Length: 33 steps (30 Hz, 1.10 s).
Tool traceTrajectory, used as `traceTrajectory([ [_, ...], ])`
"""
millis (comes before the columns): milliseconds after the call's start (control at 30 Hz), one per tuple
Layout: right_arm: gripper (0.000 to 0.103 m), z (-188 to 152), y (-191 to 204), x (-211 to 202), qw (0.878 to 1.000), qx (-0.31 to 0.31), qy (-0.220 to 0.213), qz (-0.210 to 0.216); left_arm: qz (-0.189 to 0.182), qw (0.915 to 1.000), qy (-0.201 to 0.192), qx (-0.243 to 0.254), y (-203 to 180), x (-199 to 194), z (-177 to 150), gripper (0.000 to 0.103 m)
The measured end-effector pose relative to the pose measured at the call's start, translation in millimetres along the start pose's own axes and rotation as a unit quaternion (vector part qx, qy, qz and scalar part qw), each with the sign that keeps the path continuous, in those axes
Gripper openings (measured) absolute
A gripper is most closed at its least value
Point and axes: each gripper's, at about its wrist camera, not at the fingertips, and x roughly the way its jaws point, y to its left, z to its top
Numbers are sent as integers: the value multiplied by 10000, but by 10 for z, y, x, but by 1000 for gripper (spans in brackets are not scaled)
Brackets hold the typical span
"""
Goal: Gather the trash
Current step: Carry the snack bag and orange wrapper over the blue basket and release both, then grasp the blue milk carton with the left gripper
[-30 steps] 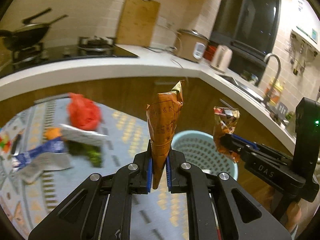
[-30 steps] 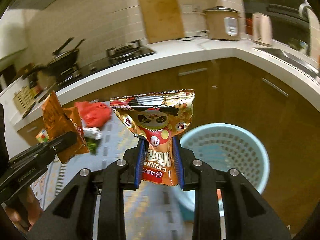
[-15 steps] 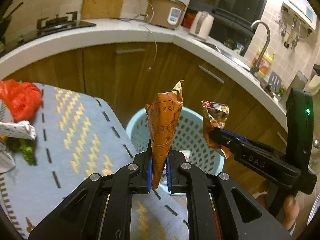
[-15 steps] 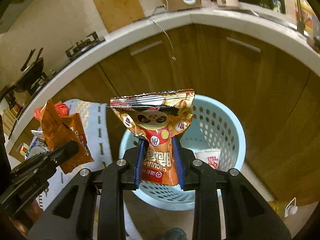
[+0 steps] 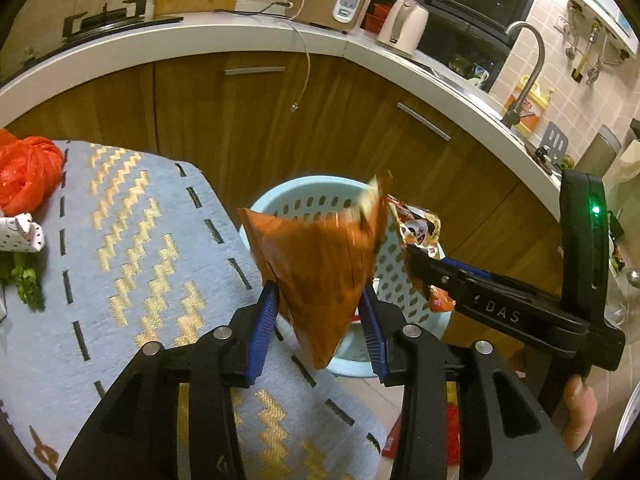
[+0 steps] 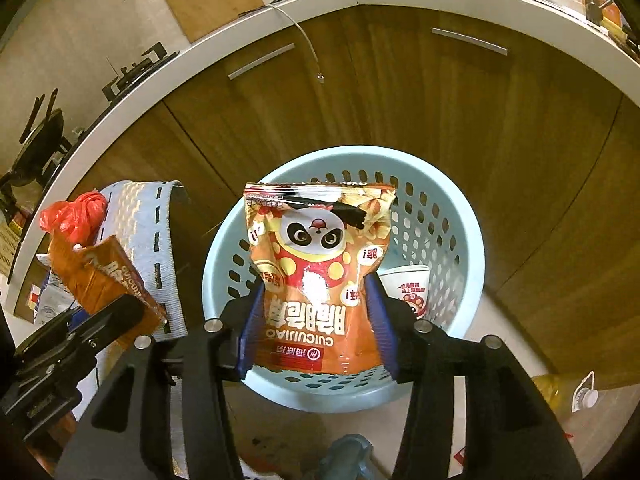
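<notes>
My left gripper (image 5: 316,322) stands open, its blue pads wide apart, and a brown-orange snack bag (image 5: 320,264), blurred, sits loose between them above the pale blue perforated basket (image 5: 304,192). My right gripper (image 6: 316,320) is also open, with a panda-print snack bag (image 6: 320,272) between the spread pads over the basket (image 6: 452,208). A white paper cup (image 6: 412,288) lies inside the basket. The right gripper also shows in the left wrist view (image 5: 424,256), and the left gripper shows in the right wrist view (image 6: 132,312).
A blue-and-gold cloth covers the table (image 5: 132,240), with a red plastic bag (image 5: 24,172), a white dotted wrapper (image 5: 20,232) and green vegetable scraps (image 5: 24,280) at its left. Wooden cabinets (image 5: 360,128) and a white counter stand behind the basket.
Both grippers have opened over the basket; the jaws were clamped on the bags and are now spread. The brown-orange bag has turned and blurs as it slips. Both cameras tilted down toward the basket.
</notes>
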Motion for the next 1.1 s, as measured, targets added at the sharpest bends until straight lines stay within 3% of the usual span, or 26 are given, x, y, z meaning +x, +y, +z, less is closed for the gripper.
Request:
traceTrajectory([
  [33,48,-2,4,-4,10000,2,-7,1,-15,10000,-4,-3,3,-10,1,48],
  [100,64,6,11,-9,10000,12,-17,-8,1,10000,-80,-28,13,-52,-2,59],
  [167,72,10,14,-23,10000,63,-29,11,32,9999,-145,-28,29,-104,-6,61],
  [900,72,23,408,-388,9985,-214,-444,233,17,9985,-462,-281,329,-550,-95,66],
  [1100,72,9,847,-473,9949,-685,-623,411,285,9960,-722,-444,542,-861,-210,66],
])
